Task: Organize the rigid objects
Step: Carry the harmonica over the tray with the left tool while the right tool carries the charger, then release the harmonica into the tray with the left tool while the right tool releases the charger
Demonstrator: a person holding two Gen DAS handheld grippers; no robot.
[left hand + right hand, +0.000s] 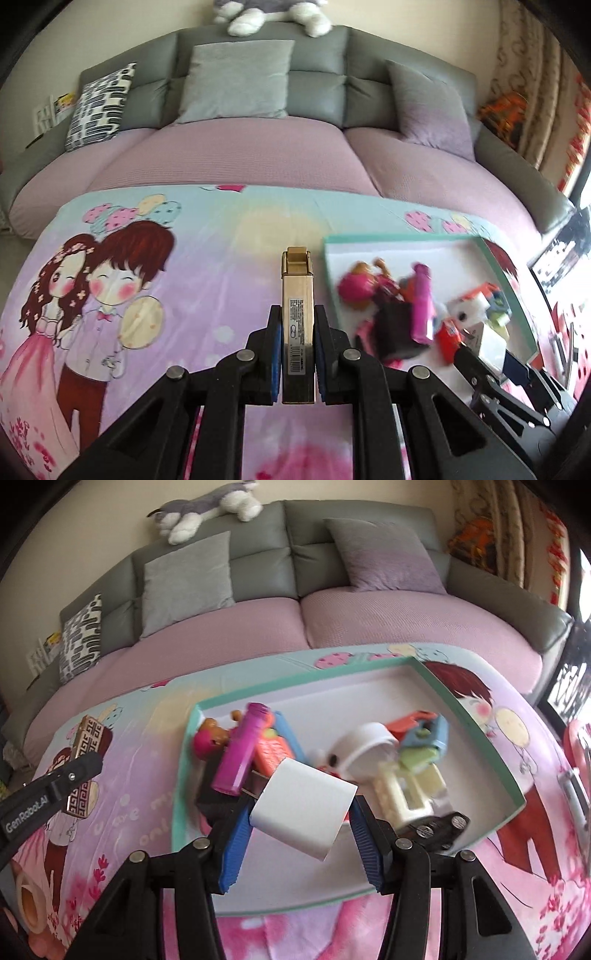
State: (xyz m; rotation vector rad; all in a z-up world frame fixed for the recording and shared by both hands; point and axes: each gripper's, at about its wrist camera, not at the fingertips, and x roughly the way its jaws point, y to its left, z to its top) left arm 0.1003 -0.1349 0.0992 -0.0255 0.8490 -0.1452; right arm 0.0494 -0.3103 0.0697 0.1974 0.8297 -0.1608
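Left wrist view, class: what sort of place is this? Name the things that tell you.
Most likely a home living room: a grey sofa with cushions, a plush toy on its back, and a cartoon-printed cloth spread in front.

We see bright daylight coming from the right edge. The toys point(417, 310) look blurry, and the dark corners bend round.

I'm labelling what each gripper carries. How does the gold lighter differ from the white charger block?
The gold lighter is slim, tall and metallic with a patterned face; the white charger block is squat, plain and matte. The lighter sits straight between the left gripper jaws; the block sits tilted in the right gripper. Both are rigid, clamped and off the cloth.
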